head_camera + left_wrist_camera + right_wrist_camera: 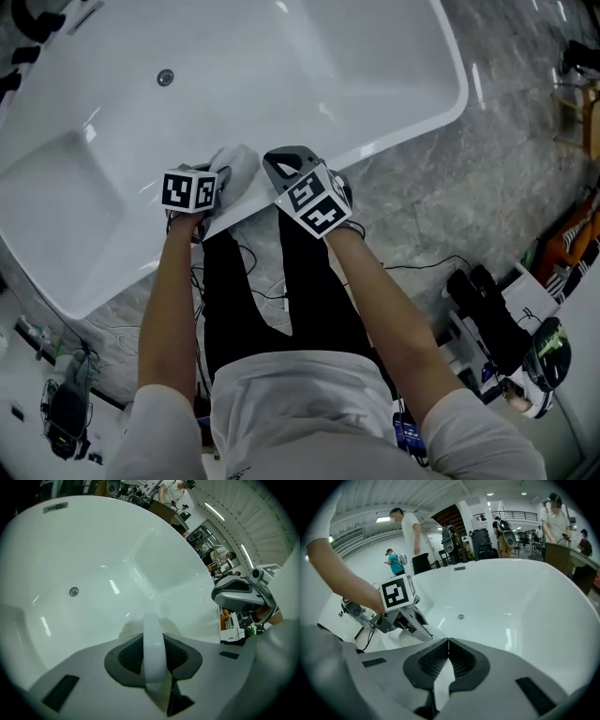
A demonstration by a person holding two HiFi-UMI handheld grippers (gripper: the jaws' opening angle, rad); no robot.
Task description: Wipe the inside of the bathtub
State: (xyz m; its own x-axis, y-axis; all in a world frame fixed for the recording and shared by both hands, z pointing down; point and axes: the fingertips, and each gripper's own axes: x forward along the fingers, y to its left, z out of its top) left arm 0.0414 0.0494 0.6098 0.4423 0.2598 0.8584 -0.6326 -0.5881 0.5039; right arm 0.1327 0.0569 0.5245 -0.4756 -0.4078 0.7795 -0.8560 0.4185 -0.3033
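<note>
I see the bathtub (394,56) lying on a slant across the upper left and centre of the head view. It is a freestanding tub in glossy white with a broad rounded rim, sloped ends and strips of light reflected along its walls. A small round metal drain (165,77) sits in its floor near the upper left of the frame. The tub stands on a grey marble-patterned floor (469,187), which fills the right side. Both tongs are at the tub's near rim, in the middle of the frame, side by side and close together. My left gripper (217,178) is clamped on a white cloth (153,644). In the left gripper view the cloth stands as a pale folded band pinched between the two dark ribbed pads, and more of it is bunched beyond the tips against the tub's inner wall. In the head view the same cloth shows as a crumpled white lump on the rim, just past the marker cube (190,189). My right gripper (448,641) has its jaws pressed together at the tips with nothing between them, and it points over the rim into the basin. In its view the left gripper sits at the left of the frame, and the drain is just above centre. Several people stand far back in a bright hall across the top of that frame. Black cables (255,281) trail on the floor near the person's legs at the lower centre.
</note>
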